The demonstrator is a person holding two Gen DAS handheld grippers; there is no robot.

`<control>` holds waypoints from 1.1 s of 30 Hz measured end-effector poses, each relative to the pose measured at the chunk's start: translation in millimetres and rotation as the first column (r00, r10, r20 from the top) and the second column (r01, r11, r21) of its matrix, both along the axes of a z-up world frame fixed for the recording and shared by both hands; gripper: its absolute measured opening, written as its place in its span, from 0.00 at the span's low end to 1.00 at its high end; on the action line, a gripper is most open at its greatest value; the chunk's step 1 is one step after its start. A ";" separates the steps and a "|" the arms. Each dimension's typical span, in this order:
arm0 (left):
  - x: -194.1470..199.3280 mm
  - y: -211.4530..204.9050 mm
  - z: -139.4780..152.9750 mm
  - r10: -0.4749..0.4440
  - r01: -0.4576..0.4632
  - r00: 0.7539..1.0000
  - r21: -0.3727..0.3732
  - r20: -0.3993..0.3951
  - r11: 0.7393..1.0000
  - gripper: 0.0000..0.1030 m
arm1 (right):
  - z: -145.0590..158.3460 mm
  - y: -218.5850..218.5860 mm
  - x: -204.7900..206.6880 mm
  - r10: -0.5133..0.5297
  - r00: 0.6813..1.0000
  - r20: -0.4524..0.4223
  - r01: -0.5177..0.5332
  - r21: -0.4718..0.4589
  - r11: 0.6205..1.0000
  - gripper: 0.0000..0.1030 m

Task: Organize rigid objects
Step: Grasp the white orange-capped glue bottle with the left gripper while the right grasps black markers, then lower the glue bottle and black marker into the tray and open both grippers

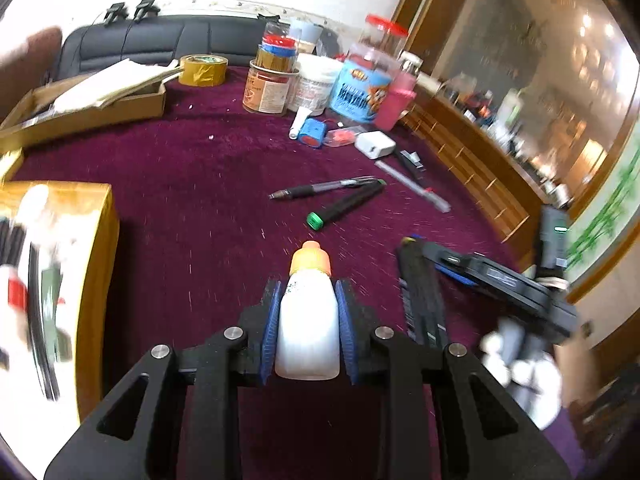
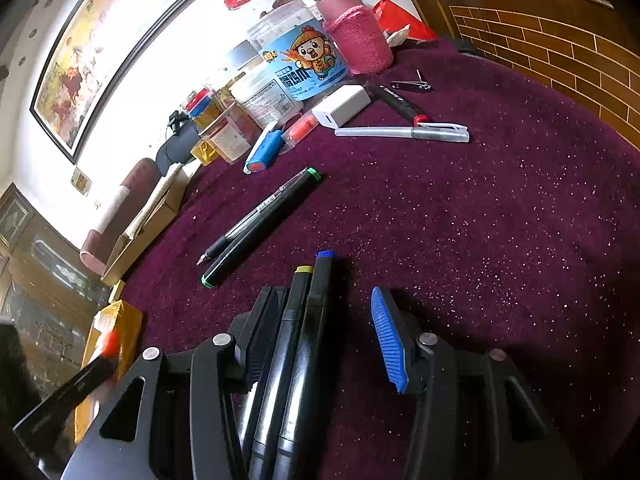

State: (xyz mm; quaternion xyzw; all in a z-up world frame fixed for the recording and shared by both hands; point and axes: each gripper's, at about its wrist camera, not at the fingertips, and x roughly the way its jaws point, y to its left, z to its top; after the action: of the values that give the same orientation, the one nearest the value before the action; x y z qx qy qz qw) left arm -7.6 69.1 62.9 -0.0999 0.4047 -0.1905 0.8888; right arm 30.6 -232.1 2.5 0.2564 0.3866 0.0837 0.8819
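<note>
Two grippers over purple cloth. Left gripper jaws closed on small white bottle, orange cap pointing forward, blue pads touching both sides. Right gripper jaws wide apart, holding nothing; two black markers lie between them, against left finger, well apart from right pad. Green-capped marker and pen lie side by side further ahead. Yellow box at left, blurred.
</note>
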 end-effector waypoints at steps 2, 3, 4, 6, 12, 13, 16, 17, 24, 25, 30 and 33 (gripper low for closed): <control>-17.5 8.0 3.6 0.008 -0.007 1.000 -0.050 0.014 0.999 0.24 | 0.5 1.6 -0.6 -0.001 1.000 0.003 0.001 -0.015 1.000 0.42; -25.3 10.8 5.5 0.014 -0.013 1.000 -0.062 0.026 0.998 0.24 | 0.8 2.5 -0.9 -0.001 1.000 0.003 0.001 -0.021 1.000 0.42; -35.5 14.9 7.8 0.022 -0.019 0.999 -0.072 0.042 0.997 0.24 | 1.1 3.4 -1.1 -0.001 1.000 0.003 0.001 -0.029 1.000 0.42; -50.6 22.8 10.7 0.027 -0.021 0.998 -0.095 0.056 0.995 0.24 | 2.2 7.1 -0.5 0.004 1.000 -0.002 -0.004 -0.058 0.998 0.43; -86.4 52.8 14.0 0.049 -0.041 0.996 -0.114 0.075 0.993 0.24 | 8.2 40.9 -13.1 0.042 0.998 -0.055 -0.056 -0.288 0.956 0.42; -90.9 58.9 14.3 0.057 -0.048 0.995 -0.117 0.080 0.992 0.24 | 8.4 45.1 -16.3 0.039 0.997 -0.065 -0.058 -0.319 0.946 0.42; -98.6 74.8 13.8 0.071 -0.058 0.994 -0.148 0.085 0.987 0.24 | 8.9 49.4 -26.1 0.032 0.996 -0.087 -0.062 -0.361 0.930 0.37; -100.2 78.6 13.5 0.075 -0.061 0.993 -0.154 0.086 0.986 0.24 | 9.3 45.0 -30.0 0.036 0.995 -0.093 -0.065 -0.325 0.944 0.37; -110.0 104.0 13.4 0.114 -0.093 0.989 -0.201 0.098 0.975 0.24 | 25.0 15.8 -53.0 0.016 0.998 -0.068 -0.027 -0.164 0.986 0.37; -110.5 104.8 12.7 0.116 -0.095 0.988 -0.204 0.097 0.974 0.24 | 27.2 20.2 -53.7 0.018 0.998 -0.068 -0.032 -0.210 0.977 0.37; -114.0 105.7 9.1 0.121 -0.100 0.989 -0.213 0.088 0.972 0.24 | 17.3 46.0 -43.8 0.010 0.990 -0.138 -0.064 -0.398 0.915 0.23; -119.0 108.5 9.9 0.126 -0.105 0.988 -0.211 0.090 0.972 0.24 | 10.3 50.9 -35.5 -0.019 0.989 -0.147 -0.048 -0.435 0.899 0.20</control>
State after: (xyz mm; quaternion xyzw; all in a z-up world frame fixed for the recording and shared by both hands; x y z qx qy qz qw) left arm -126.6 177.6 72.7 -0.2045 0.3299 -0.1841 0.9030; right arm -4.9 -181.1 12.8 0.0545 0.4616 -0.0179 0.8852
